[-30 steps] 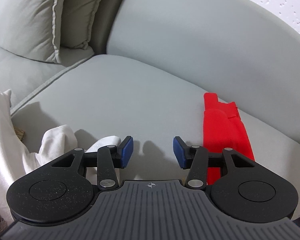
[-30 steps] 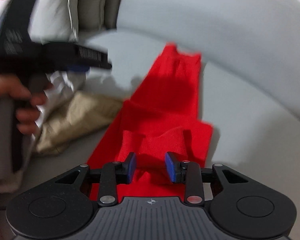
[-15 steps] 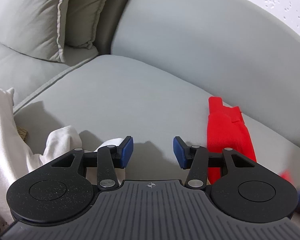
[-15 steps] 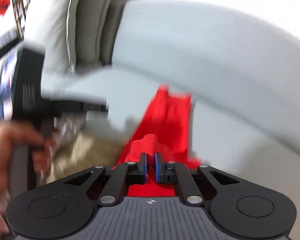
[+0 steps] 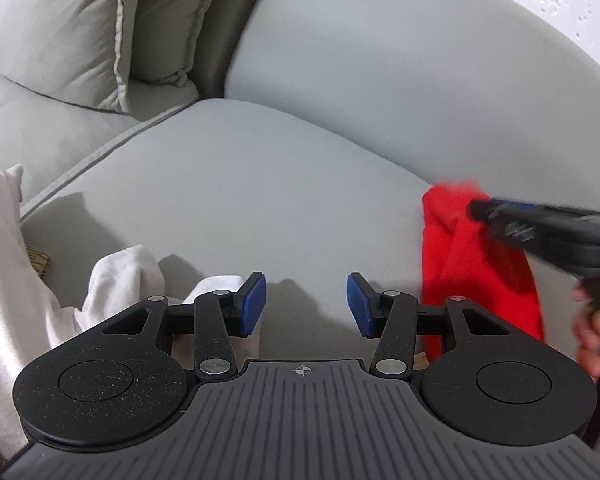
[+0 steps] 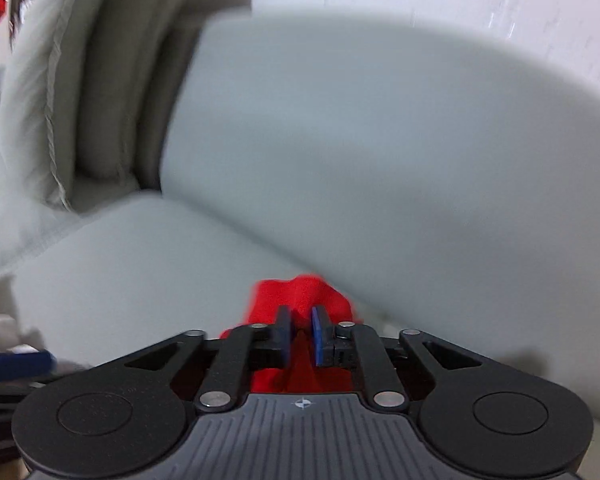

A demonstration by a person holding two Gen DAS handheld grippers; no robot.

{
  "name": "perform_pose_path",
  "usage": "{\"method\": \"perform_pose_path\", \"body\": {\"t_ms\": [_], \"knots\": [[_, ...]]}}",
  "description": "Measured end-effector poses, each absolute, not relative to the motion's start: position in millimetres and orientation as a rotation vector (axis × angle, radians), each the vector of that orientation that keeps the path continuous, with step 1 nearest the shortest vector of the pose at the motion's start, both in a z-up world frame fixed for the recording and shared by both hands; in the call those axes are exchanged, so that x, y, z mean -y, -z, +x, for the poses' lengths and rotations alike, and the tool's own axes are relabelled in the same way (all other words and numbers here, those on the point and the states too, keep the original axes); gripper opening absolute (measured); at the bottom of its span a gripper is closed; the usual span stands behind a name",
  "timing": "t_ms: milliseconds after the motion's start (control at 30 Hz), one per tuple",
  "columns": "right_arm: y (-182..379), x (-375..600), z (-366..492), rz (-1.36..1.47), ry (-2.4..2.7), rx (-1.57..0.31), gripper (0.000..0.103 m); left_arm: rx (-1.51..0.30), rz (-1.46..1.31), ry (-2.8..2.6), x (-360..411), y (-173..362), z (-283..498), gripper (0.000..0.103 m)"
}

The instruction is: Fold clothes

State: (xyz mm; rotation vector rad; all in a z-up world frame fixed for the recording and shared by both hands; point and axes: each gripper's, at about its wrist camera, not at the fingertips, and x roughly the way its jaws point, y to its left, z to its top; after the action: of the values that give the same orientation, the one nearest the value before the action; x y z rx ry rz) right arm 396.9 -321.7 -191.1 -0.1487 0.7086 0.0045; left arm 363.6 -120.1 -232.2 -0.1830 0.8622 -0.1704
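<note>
Now the right gripper [image 6: 301, 334] has red garment [image 6: 300, 292] bunched between its narrow jaws — they have just been opening — above the grey sofa seat [image 6: 140, 272]. Left gripper [image 5: 306, 304] gapes wide, empty, beside white clothes [image 5: 120, 276].

No readable text, label, brand or number shows in either wrist view.

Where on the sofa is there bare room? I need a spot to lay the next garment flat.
The seat cushion is bare between the white garment and the red garment, back to the backrest. Crowded: its left front edge with white cloth, its right with red cloth.
</note>
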Motion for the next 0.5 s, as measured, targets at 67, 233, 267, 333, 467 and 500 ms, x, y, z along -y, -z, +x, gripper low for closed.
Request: {"method": "perform_pose_path", "body": {"t_ms": [67, 233, 267, 333, 467, 500], "knots": [[185.7, 326.2, 394.1, -0.134, 0.005, -0.704, 0.031, -0.865, -0.180, 0.174, 120.5, 232.9, 363.0, 0.051], [167.8, 335.2, 381.9, -0.110, -0.007, -0.683, 0.044, -0.862, -0.175, 0.185, 126.2, 232.0, 358.2, 0.052], [168.4, 337.2, 380.6, -0.122, -0.011, -0.698, 0.046, -0.861, -0.171, 0.188, 127.4, 231.9, 357.1, 0.052], [177.5, 342.5, 383.3, -0.124, -0.011, -0.745, 0.048, -0.859, -0.167, 0.190, 128.6, 231.9, 356.0, 0.052], [197.6, 349.6, 399.6, -0.086, -0.011, -0.819, 0.049, -0.860, -0.158, 0.187, 130.5, 234.5, 355.8, 0.052], [200.6, 351.9, 405.7, -0.070, -0.007, -0.818, 0.051, -0.862, -0.155, 0.187, 130.7, 235.5, 356.5, 0.052]]}}
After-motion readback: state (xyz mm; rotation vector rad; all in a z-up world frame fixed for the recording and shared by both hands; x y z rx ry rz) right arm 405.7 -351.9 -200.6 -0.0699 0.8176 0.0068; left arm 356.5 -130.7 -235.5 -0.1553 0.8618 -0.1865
